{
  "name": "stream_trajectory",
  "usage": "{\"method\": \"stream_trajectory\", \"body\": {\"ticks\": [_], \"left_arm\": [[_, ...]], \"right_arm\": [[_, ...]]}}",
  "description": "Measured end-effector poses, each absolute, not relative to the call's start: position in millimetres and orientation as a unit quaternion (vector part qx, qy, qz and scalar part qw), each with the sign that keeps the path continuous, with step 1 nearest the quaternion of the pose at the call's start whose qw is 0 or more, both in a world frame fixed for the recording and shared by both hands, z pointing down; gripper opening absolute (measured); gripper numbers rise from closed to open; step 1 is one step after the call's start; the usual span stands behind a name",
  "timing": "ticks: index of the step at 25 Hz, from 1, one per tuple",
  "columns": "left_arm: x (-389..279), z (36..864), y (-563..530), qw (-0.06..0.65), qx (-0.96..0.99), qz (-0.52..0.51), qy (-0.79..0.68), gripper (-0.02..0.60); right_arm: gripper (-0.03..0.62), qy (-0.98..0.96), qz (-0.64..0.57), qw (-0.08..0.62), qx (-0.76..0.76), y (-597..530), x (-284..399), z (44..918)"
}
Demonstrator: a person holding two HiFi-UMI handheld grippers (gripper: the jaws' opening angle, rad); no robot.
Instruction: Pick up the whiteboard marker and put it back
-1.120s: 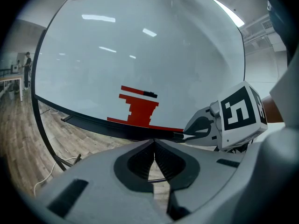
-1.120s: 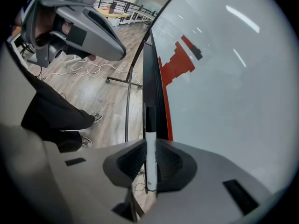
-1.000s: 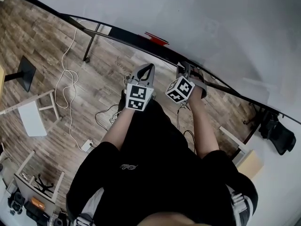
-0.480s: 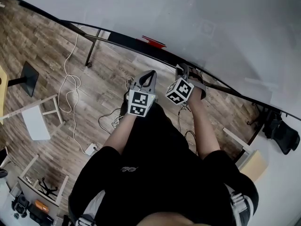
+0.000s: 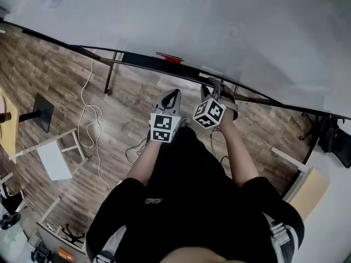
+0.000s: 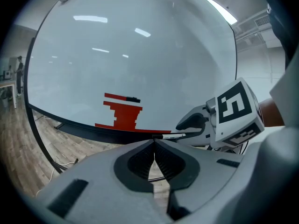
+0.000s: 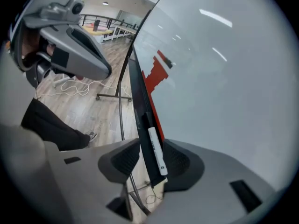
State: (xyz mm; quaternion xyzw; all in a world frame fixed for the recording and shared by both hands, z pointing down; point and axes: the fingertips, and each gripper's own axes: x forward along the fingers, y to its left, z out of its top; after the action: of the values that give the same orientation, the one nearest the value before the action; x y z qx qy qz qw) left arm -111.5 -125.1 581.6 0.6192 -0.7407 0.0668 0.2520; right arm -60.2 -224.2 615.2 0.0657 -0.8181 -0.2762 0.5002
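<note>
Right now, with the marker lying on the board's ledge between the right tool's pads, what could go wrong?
1. The right tool has its jaws opening with the marker between them; backing out crooked could drag it along.
2. The ledge looks narrow, with floor below, so a nudged marker may roll off.
3. The shut left tool sits close by and could bump the right one.

Print on the whiteboard marker [image 7: 156, 148], lying on the tray [image 7: 139, 111] beneath the whiteboard [image 5: 219, 15], is too blurred to read (just dark smudges). Seen from the head view, the whiteboard's top runs past the edge.
</note>
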Motion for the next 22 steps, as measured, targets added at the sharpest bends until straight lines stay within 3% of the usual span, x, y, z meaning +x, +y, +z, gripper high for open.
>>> {"method": "stream_trajectory", "body": {"ticks": [9, 10, 12, 22], "left_arm": [[-95, 521, -153, 0.190, 0.636, 0.073, -0.745, 0.008], [-92, 514, -154, 0.186, 0.637, 0.072, -0.745, 0.008], [-84, 500, -158, 0.178, 0.638, 0.069, -0.746, 0.008], [-37, 448, -146, 0.149, 0.640, 0.046, -0.753, 0.008]], "right_arm": [[0.146, -0.929, -0.032, 0.332, 0.158, -210, -49, 530], [0.127, -0.934, -0.023, 0.314, 0.170, -210, -44, 519], [0.020, -0.940, -0.011, 0.279, 0.193, -209, -32, 499], [0.003, -0.958, 0.022, 0.140, 0.248, -201, 28, 448]]}}
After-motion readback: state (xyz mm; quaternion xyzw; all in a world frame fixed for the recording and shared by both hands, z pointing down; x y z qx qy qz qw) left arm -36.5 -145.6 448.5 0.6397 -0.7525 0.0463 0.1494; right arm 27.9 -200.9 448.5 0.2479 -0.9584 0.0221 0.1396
